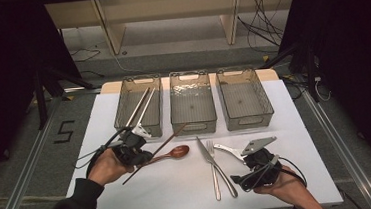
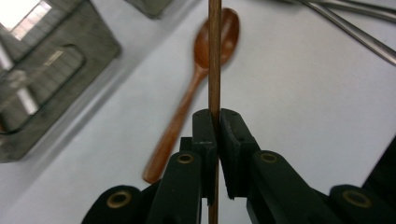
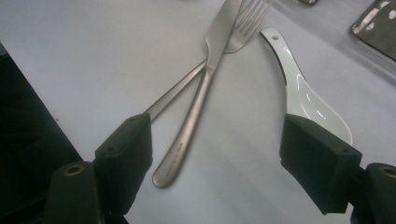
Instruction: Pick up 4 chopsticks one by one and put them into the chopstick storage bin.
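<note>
My left gripper is shut on a brown wooden chopstick, held slanted above the white table. A wooden spoon lies just beyond it. Two pale chopsticks lean out of the left grey bin. My right gripper stands open and empty at the front right. Before it lie a steel knife crossed over a fork, and a white ceramic spoon by its right jaw.
Three grey bins stand in a row at the back of the table; the middle bin and the right bin hold nothing. The white table sheet has bare room along its front edge. Cables trail on the floor beyond.
</note>
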Motion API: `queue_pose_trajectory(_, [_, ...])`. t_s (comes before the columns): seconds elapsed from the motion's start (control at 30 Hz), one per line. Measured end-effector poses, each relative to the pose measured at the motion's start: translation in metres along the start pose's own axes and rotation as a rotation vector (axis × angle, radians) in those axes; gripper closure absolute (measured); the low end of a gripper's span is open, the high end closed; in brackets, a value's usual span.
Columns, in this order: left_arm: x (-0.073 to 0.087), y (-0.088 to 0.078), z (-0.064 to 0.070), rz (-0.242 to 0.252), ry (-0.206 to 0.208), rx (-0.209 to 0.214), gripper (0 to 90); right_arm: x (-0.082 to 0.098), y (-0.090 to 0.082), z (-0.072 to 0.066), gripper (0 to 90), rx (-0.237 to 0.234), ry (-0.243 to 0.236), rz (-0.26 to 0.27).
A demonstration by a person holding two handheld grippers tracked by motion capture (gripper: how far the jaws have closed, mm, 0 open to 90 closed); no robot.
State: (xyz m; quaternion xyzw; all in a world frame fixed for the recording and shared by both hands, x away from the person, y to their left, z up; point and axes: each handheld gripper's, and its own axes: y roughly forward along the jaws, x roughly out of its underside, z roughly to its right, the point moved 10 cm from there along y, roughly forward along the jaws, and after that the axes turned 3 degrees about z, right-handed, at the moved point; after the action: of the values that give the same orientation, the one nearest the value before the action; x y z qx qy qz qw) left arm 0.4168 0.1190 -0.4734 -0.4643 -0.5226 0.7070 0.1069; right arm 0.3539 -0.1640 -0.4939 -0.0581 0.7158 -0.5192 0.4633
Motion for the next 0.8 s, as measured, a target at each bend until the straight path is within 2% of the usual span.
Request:
queue_pose_trajectory(0.33, [-0.020, -0.007, -0.049, 0.075, -0.088, -0.059, 84.7, 0.000, 0.000, 0.001, 26.4, -0.001, 0.002, 0.000])
queue_pose_trajectory(0.57, [-0.034, -0.013, -0.074, 0.104, -0.122, -0.095, 84.7, 0.000, 0.001, 0.001, 26.4, -0.001, 0.004, 0.002])
queue_pose_trajectory(0.8, [-0.050, -0.016, -0.094, 0.120, -0.135, -0.132, 84.7, 0.000, 0.001, 0.002, 26.4, -0.004, 0.007, 0.003])
